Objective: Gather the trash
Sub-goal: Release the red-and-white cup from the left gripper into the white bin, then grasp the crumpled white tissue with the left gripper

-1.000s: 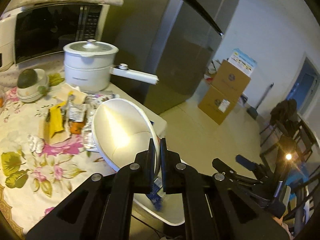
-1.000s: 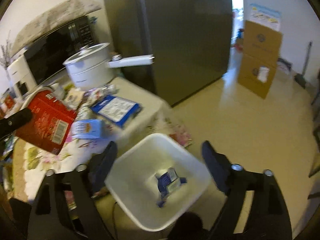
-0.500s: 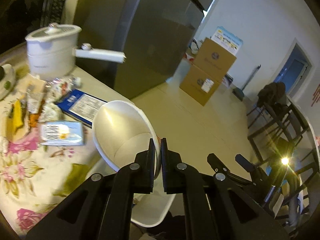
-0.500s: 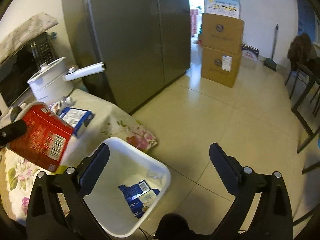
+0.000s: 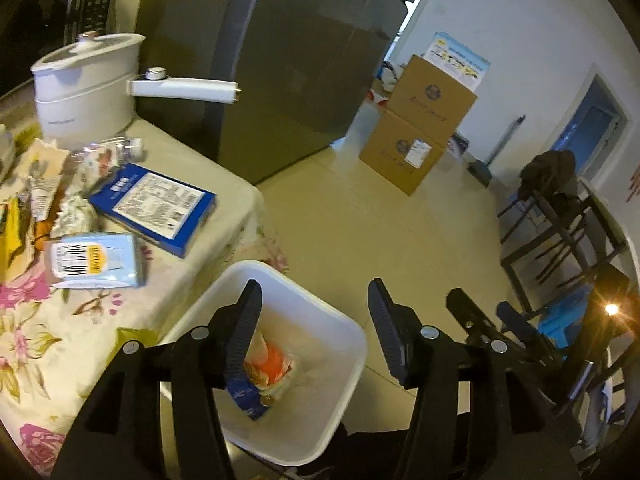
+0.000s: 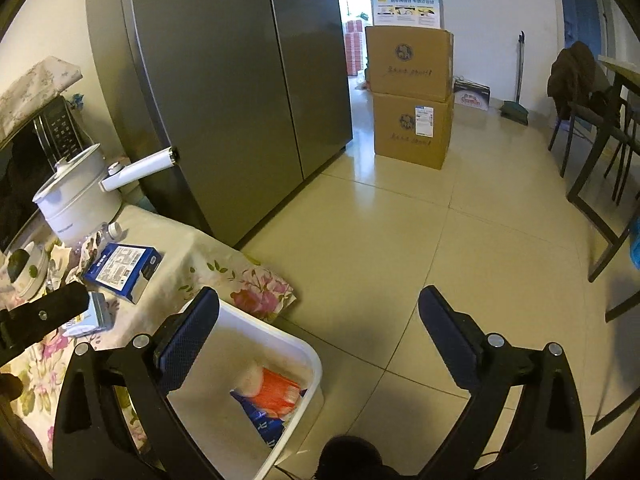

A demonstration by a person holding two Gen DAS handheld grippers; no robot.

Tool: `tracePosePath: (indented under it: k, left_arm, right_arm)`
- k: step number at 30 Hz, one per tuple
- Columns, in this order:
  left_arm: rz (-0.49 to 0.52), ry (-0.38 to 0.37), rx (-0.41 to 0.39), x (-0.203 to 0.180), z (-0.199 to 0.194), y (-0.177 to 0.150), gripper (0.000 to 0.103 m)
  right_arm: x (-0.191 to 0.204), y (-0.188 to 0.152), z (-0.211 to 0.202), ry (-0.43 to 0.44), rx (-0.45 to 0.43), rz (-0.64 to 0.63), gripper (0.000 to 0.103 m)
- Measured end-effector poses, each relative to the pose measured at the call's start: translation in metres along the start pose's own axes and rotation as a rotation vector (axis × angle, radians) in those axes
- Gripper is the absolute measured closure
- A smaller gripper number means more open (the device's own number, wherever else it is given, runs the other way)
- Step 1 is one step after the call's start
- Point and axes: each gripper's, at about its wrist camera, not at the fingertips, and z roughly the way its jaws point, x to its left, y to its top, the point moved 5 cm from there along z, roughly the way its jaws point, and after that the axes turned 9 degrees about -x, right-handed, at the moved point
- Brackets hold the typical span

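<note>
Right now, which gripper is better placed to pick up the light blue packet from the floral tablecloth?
Left, probably. The left gripper, jaws opening and empty, is beside the light blue packet; the right gripper hangs over the floor beyond the white plastic bin.

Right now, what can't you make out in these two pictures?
- Blue wrapper in the white bin: left wrist view, left gripper finger covers part; print unreadable.
- Bin's near rim: right wrist view, cut by the edge.
- Light-blue packet: blurred text.
- Microwave: cut off.

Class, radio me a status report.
Left gripper opening, empty; right gripper open. Orange packet in white bin. Blue box on table. Nothing blocking.
</note>
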Motion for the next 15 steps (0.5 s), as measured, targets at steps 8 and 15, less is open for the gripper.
tracePosePath:
  k: [8, 15]
  left_arm:
    - [0.060, 0.256, -0.110, 0.048, -0.035, 0.013, 0.015]
    - [-0.020, 0.456, -0.124, 0.143, -0.062, 0.028, 0.014]
  right_arm:
    - [0.029, -0.005, 0.005, 0.025, 0.019, -0.084, 0.007]
    - [0.063, -0.016, 0.011, 0.073, 0.058, -0.164, 0.007]
